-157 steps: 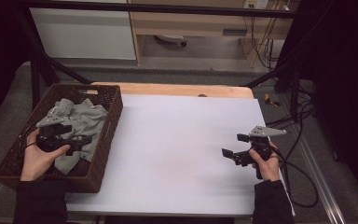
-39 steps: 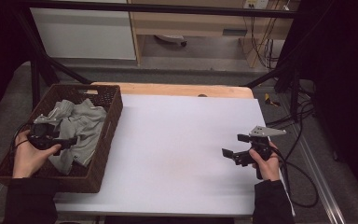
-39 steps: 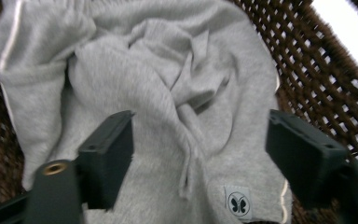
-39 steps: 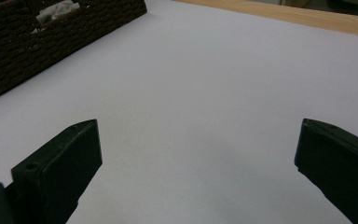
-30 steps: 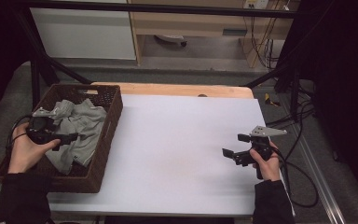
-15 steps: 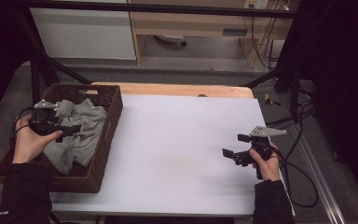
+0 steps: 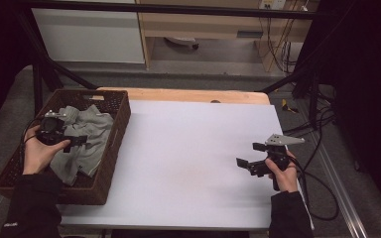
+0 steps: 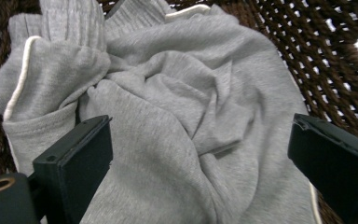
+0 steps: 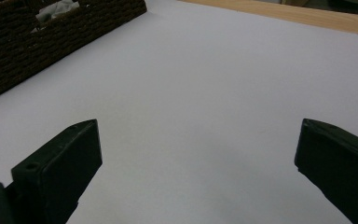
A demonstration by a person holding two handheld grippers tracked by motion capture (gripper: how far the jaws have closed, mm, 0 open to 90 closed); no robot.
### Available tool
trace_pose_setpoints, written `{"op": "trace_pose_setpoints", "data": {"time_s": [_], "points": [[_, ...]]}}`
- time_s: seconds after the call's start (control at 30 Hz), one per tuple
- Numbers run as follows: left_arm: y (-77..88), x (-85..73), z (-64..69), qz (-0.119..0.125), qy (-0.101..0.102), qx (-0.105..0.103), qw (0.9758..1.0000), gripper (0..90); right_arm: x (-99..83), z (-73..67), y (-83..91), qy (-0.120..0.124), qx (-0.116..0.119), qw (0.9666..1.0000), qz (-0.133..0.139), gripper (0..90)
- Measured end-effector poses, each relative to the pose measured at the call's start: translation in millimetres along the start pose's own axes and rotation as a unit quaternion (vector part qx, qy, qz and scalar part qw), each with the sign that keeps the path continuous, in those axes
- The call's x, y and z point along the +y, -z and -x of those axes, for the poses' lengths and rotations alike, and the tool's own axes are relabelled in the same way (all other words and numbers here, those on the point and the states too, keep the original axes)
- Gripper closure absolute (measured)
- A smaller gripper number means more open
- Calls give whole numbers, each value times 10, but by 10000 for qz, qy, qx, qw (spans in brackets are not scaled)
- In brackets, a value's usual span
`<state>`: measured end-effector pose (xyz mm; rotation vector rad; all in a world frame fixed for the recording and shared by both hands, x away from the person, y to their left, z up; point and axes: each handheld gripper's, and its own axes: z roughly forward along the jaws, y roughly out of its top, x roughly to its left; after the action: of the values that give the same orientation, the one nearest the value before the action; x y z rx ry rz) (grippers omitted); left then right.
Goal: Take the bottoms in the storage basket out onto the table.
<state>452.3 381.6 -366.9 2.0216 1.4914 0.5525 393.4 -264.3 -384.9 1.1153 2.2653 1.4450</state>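
my left claw over the grey cloth in the basket

my left claw (image 7: 77, 141) hangs inside the brown wicker basket (image 7: 114, 144), which i take as my landmark. its 2 black jaws stand wide apart with nothing between them, and in the left gripper view they frame the crumpled grey cloth (image 8: 168, 116) from either side. i cannot tell whether the jaw tips touch the fabric or sit just above it.

the grey cloth (image 7: 82, 144) lies bunched up in the basket, covering much of its floor. it has ribbed cuffs and a thin pale trim along some edges, and its folds pile toward the basket's far end. the woven wall shows past the cloth in the left gripper view (image 8: 335, 70).

my left hand (image 7: 37, 153) grips the claw's body over the basket's outer side, with the cable looping beside my wrist.

my right claw (image 7: 250, 157) is well apart from the basket, across the white table (image 7: 178, 163), near the edge farthest from the basket. its 2 jaws are also spread wide and hold nothing. it points back toward the basket, and in the right gripper view the basket's corner (image 9: 51, 37) sits at the far end of the bare white surface, with a bit of pale cloth peeking over its rim.

the basket itself rests at the table's edge, partly overhanging it.
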Motion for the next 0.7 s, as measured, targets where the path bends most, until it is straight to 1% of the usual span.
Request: {"op": "trace_pose_setpoints", "data": {"time_s": [0.1,0.13,0.23,0.27,0.43,0.57,0.7], "points": [[-40,-20,-18,-46,93,21,9999,65,-1,0,-2,5,-6,10000,-7,12],[-53,-28,-27,-78,83,37,9999,66,-1,0,-3,4,-3,10000,-10,12],[-100,-53,-32,-181,162,99,9997,66,-1,2,-3,0,-8,10000,-14,12],[-115,-58,-30,-234,139,114,9996,69,-2,3,-4,3,-16,10000,-12,12],[-197,-78,-4,-331,101,124,9993,87,-4,2,-9,8,-8,10000,-27,12],[-230,-87,-7,-361,94,168,9992,101,-3,2,-9,8,-12,10000,-25,12],[-257,-97,-4,-365,150,146,9991,114,-3,0,-8,9,-12,10000,-26,12]]}}
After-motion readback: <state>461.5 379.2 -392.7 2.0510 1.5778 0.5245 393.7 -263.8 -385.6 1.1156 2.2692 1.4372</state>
